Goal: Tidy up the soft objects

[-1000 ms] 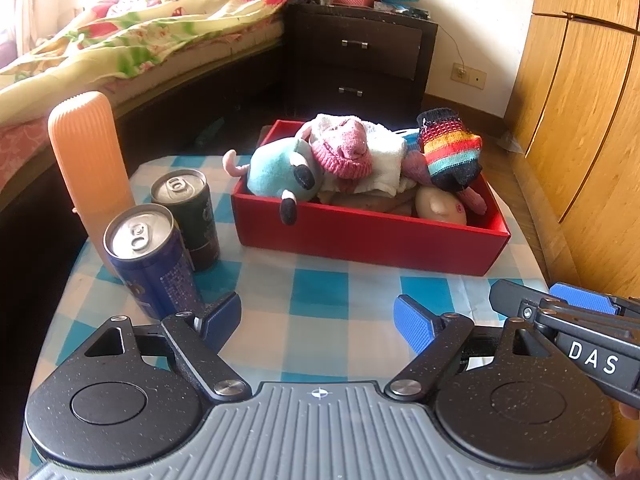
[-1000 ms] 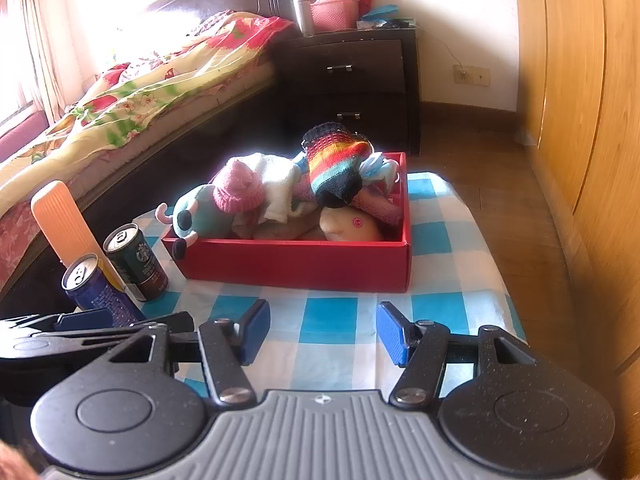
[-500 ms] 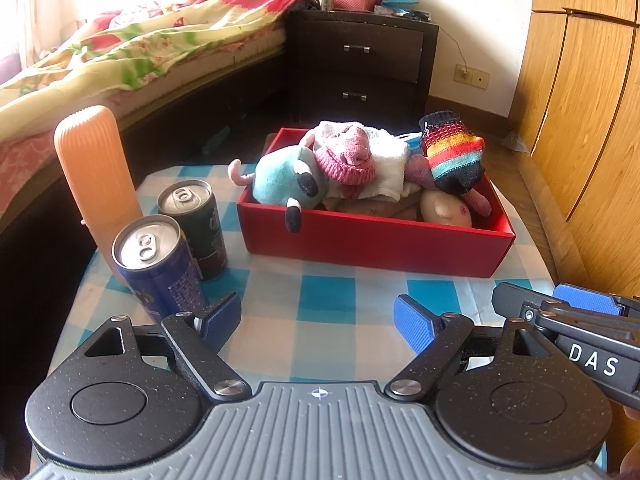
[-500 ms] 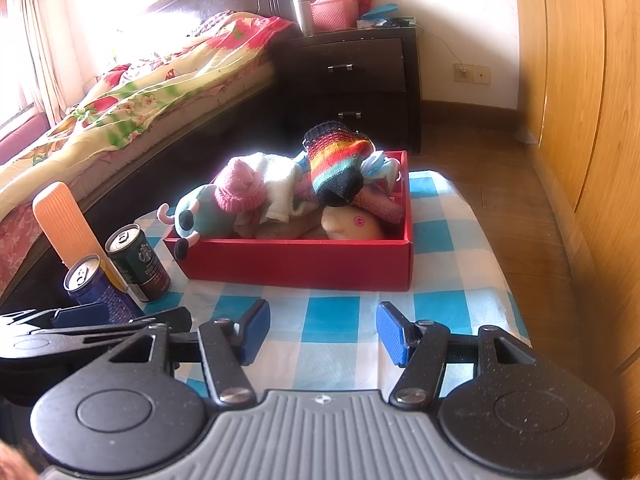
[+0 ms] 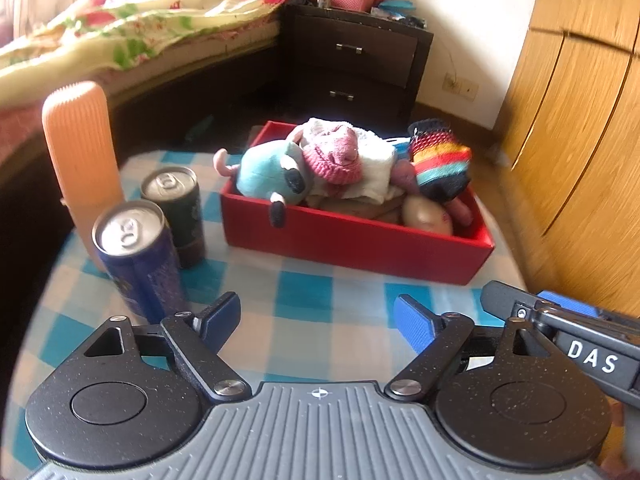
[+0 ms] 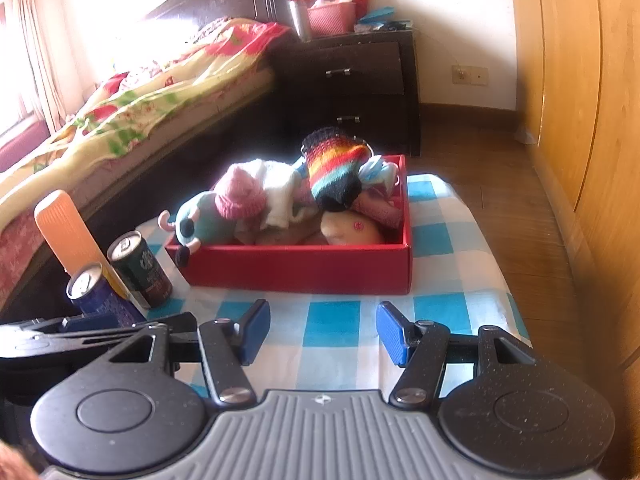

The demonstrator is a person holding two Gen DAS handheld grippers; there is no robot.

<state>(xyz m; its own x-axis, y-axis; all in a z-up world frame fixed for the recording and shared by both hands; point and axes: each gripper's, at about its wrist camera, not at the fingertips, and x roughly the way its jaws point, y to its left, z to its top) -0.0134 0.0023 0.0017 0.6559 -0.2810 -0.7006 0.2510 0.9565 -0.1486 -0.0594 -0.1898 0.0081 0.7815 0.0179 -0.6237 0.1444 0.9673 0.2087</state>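
Observation:
A red box (image 5: 360, 242) (image 6: 304, 268) sits on the blue-checked tablecloth, piled with soft things. A teal plush toy (image 5: 266, 174) (image 6: 202, 222) hangs over its near left corner. A pink knitted hat (image 5: 334, 156) (image 6: 240, 196), a white cloth (image 5: 376, 164) and a rainbow-striped knitted piece (image 5: 440, 164) (image 6: 334, 170) lie on top. My left gripper (image 5: 316, 320) hovers in front of the box, its jaws opening with nothing between them. My right gripper (image 6: 322, 330) is beside it on the right, open and empty.
Two drink cans (image 5: 138, 256) (image 5: 174, 208) and an upright orange ribbed case (image 5: 80, 148) stand left of the box. A bed (image 6: 140, 92) lies to the left, a dark nightstand (image 6: 352, 80) behind, and wooden wardrobe doors (image 6: 580, 100) on the right.
The left wrist view has tilted slightly, so the box and cans sit a little lower in it. The right gripper has kept still.

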